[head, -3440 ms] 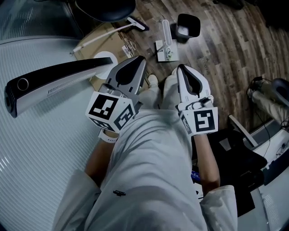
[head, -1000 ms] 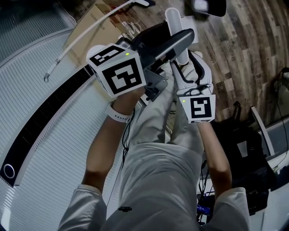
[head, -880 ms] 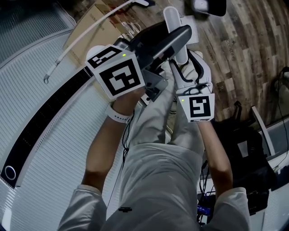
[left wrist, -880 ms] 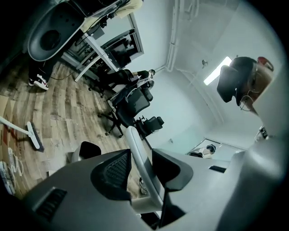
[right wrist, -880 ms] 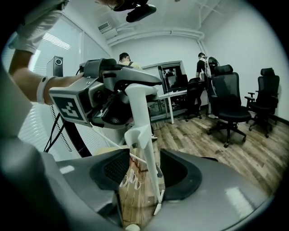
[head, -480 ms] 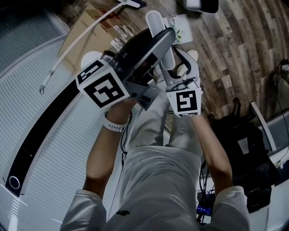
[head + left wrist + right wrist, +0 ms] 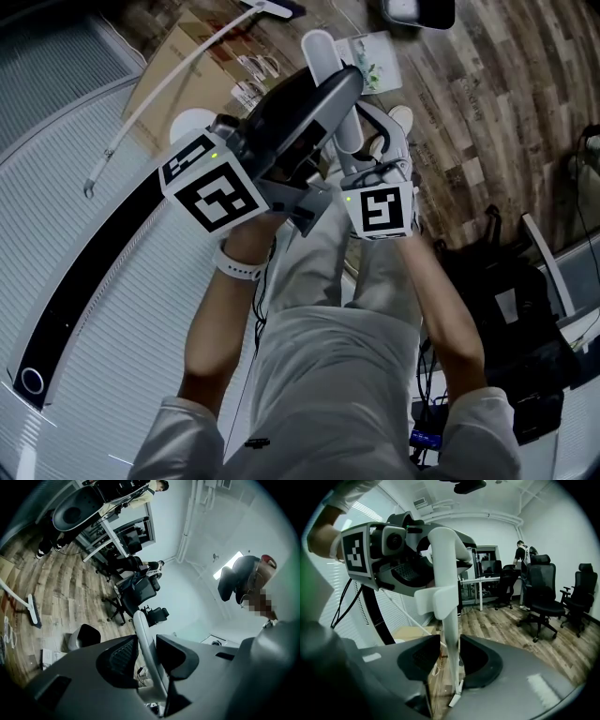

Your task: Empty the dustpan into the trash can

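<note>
The dustpan's white upright handle (image 7: pixel 321 47) rises in front of me, its pan (image 7: pixel 370 49) on the wood floor below. My left gripper (image 7: pixel 349 82), dark and lying across, is shut on the handle high up; its jaws have just been closing on it. In the left gripper view the handle (image 7: pixel 143 634) runs between both pads of the left gripper (image 7: pixel 146 651). My right gripper (image 7: pixel 361 111) grips lower; its jaws have just been closing too. The handle's thin stem (image 7: pixel 449 634) is pinched in the right gripper (image 7: pixel 450 656). The black trash can (image 7: pixel 417 11) stands beyond the pan.
A broom (image 7: pixel 33 611) lies on the floor to the left near a cardboard sheet (image 7: pixel 178 66). A long curved black bar (image 7: pixel 94 272) crosses the ribbed white surface at the left. Office chairs (image 7: pixel 543 597) and desks stand further off. Bags and cables (image 7: pixel 506 300) lie at my right.
Earlier both grippers hung free over my legs, away from the standing dustpan. Now both hold its handle; the right one slid slightly lower and closed in the last half second.
</note>
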A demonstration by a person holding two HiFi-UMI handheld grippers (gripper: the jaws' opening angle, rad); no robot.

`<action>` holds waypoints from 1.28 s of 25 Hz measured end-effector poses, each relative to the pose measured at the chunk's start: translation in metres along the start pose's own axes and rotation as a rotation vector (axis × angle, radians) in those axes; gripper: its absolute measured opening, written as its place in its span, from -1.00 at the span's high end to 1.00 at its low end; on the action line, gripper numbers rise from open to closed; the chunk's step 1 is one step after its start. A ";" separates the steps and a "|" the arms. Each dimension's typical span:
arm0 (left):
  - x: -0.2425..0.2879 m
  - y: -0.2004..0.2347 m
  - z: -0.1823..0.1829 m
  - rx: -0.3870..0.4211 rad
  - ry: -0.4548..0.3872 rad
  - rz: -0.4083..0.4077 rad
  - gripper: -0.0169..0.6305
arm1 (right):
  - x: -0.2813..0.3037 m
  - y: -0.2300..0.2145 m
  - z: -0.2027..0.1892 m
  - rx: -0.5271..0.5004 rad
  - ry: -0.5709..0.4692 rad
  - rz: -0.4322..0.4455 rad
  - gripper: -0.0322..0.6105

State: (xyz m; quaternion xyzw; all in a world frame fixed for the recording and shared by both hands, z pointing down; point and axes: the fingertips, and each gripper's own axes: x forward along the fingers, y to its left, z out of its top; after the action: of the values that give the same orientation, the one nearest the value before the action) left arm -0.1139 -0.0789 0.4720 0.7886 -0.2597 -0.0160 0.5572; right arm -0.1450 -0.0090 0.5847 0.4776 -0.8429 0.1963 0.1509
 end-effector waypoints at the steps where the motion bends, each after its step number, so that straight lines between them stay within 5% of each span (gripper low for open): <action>1: -0.001 -0.001 0.000 -0.001 0.002 0.000 0.57 | 0.000 0.000 0.001 -0.011 -0.001 0.007 0.49; 15: -0.004 0.002 -0.005 -0.083 -0.007 0.010 0.62 | -0.002 0.003 -0.003 -0.094 -0.007 0.109 0.62; 32: -0.034 -0.050 0.035 -0.152 -0.201 0.003 0.67 | -0.015 0.015 0.057 -0.130 -0.097 0.219 0.61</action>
State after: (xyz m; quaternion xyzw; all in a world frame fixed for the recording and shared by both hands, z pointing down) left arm -0.1348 -0.0822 0.4056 0.7380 -0.3137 -0.1137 0.5865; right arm -0.1543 -0.0177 0.5250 0.3808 -0.9073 0.1333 0.1181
